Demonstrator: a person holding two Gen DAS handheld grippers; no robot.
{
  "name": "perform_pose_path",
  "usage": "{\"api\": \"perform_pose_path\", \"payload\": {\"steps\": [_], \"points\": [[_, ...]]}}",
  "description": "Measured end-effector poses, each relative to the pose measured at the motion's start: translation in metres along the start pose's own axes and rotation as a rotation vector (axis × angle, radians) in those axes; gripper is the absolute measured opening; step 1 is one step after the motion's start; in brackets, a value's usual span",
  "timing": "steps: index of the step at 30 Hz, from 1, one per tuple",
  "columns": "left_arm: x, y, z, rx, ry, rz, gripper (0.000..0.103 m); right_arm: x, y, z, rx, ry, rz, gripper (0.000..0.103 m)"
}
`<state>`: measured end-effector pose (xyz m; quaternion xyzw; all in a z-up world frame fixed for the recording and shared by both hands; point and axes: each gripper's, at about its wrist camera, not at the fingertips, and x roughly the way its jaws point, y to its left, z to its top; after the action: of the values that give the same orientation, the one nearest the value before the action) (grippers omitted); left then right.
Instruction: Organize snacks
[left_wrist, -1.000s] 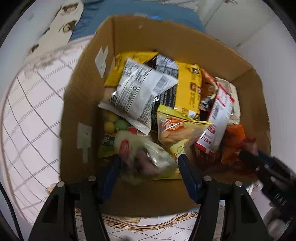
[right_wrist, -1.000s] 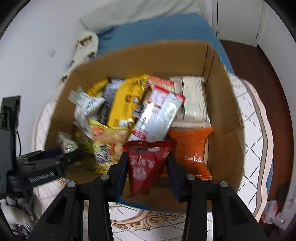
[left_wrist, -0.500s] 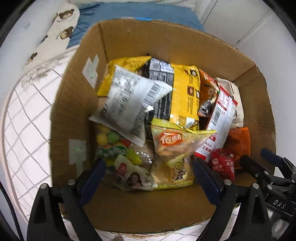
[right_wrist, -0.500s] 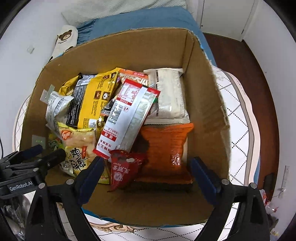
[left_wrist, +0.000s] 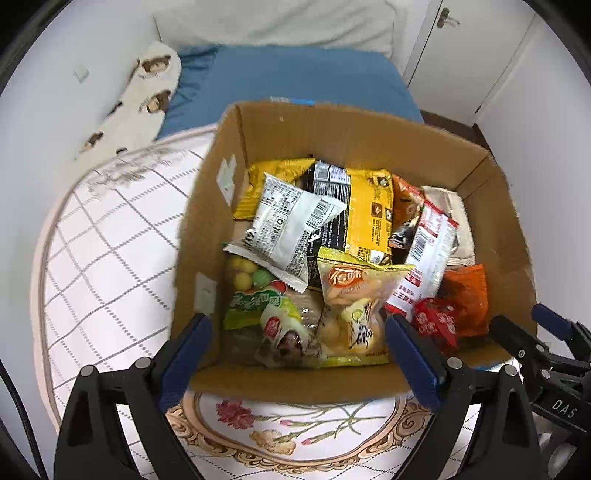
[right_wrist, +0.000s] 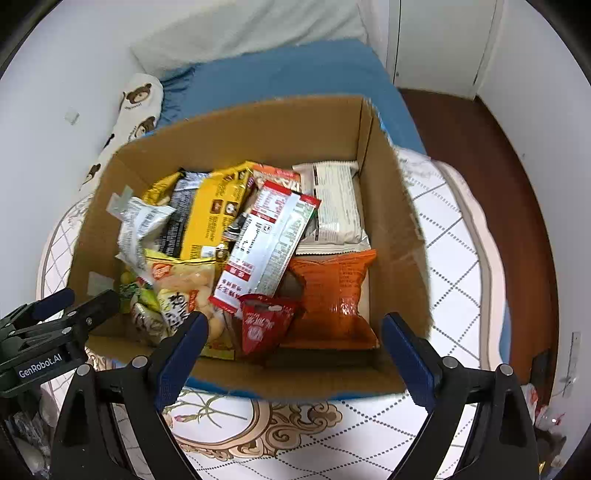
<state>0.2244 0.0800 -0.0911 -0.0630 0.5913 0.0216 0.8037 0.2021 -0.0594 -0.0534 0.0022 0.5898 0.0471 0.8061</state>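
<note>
— Both tools empty? — Yes; the left gripper (left_wrist: 295, 354) and right gripper (right_wrist: 291, 354) stand wide above the near wall of the brown cardboard box (right_wrist: 229, 136); nothing between the jaws. — The small red triangular packet (right_wrist: 264, 325)? — Just inside that wall, point downward; the right is nearer; the orange crinkled bag (right_wrist: 332, 295) lies beside it.

Both tools (left_wrist: 297, 343) (right_wrist: 291, 343) wide open, empty
</note>
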Motion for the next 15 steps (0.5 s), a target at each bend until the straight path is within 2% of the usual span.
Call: {"api": "perform_pose_path", "payload": {"steps": [11,15], "points": [[-0.092,0.005,-0.051,0.018,-0.180,0.007,0.096,-0.099,0.011,-0.054,-0.033,-0.172,0.005,0.099],[-0.123,0.001,-0.076,0.038,-0.238,0.063,0.096,-0.135,0.015,-0.078,-0.052,-0.231,-0.007,0.100]]}}
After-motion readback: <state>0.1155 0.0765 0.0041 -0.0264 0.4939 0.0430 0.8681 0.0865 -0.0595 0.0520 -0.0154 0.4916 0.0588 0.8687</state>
